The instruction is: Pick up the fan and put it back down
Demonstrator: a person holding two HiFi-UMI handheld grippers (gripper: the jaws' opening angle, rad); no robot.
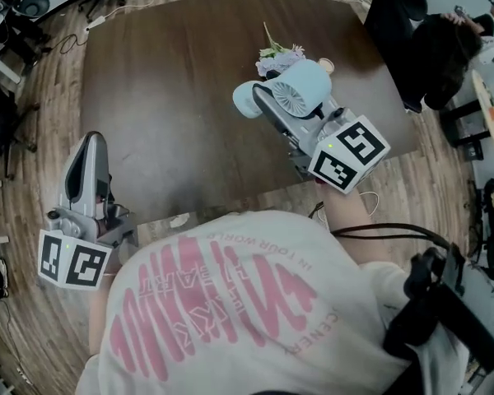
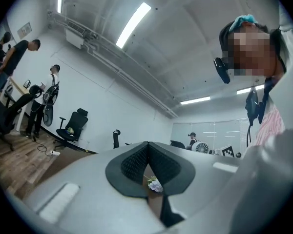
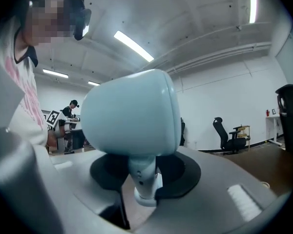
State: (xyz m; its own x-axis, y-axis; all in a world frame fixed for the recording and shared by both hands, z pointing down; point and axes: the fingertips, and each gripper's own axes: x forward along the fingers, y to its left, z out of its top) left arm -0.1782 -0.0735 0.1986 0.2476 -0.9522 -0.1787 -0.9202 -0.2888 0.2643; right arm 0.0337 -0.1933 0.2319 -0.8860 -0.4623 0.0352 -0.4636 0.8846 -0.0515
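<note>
A pale blue desk fan (image 1: 299,90) with a round head and white grille hangs above the dark wooden table (image 1: 173,81). My right gripper (image 1: 269,105) is shut on its thin white stem. In the right gripper view the fan (image 3: 129,112) fills the middle, and the stem (image 3: 144,177) stands clamped between the black pads of my right gripper (image 3: 145,179). My left gripper (image 1: 95,142) is off the table's near left edge, apart from the fan, its jaws together with nothing in them. The left gripper view shows my left gripper (image 2: 147,147) with its pads meeting at the tips.
A small bunch of pale flowers (image 1: 280,56) lies on the table just beyond the fan, also visible as flowers (image 2: 155,184) between the left pads. A black office chair (image 1: 399,23) stands at the table's far right corner. People stand at the room's left side (image 2: 34,89).
</note>
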